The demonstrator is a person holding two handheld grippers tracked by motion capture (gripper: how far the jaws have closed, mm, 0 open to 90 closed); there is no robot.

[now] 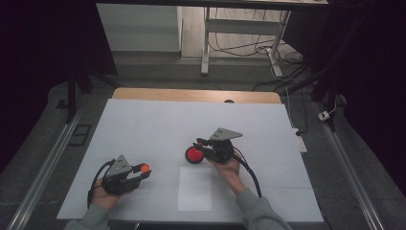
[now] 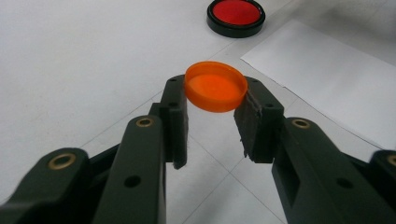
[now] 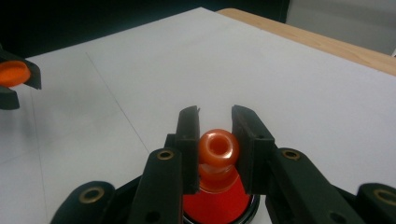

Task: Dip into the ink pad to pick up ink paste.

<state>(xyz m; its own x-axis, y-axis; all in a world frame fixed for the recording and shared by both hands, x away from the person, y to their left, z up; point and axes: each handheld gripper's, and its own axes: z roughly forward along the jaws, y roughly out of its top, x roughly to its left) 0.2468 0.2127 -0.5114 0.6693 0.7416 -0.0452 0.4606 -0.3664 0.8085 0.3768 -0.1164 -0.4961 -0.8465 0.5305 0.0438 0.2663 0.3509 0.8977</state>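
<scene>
Two pieces of one orange-red bottle are in play: the orange cap (image 2: 215, 87) sits pinched between the jaws of the left gripper (image 1: 135, 173), held just above the white table cover (image 1: 143, 124) at the near left, while the bottle (image 3: 218, 148) stands toward the middle with its open neck clamped by the right gripper (image 1: 205, 146). Its black-rimmed red base (image 1: 194, 154) rests on the cover, just beyond a white paper sheet (image 1: 195, 188). Cap and bottle are well apart, so this looks like the stage between unscrewing and refitting or setting the cap down. Refitting would call for carrying the cap rightward, level, over the neck.
</scene>
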